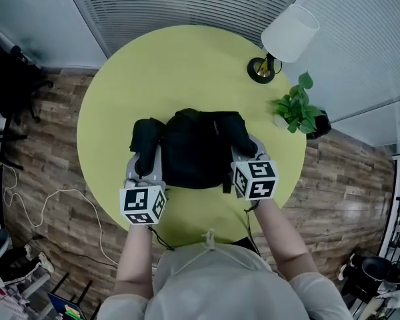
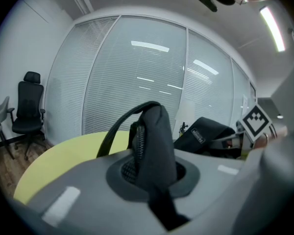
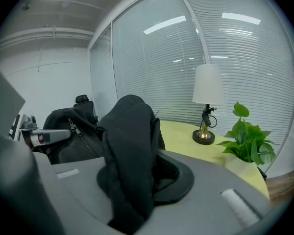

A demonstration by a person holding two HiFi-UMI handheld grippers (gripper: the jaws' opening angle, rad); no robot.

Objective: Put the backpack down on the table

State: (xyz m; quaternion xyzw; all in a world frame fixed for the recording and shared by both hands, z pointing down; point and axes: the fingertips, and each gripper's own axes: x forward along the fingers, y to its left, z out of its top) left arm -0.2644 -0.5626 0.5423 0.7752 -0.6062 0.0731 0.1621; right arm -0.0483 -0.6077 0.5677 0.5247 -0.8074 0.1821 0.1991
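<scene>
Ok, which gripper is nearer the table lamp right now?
Right. The right gripper grips the backpack on the side toward the lamp; the left gripper holds the opposite side, farther from it.

Bare table (image 1: 180, 65) ahead; lamp (image 1: 288, 33), plant (image 1: 297, 109) right.

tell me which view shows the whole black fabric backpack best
The head view: it sees the black fabric backpack whole, above the round yellow-green table. The left gripper view and right gripper view show only folds pinched between the jaws.
</scene>
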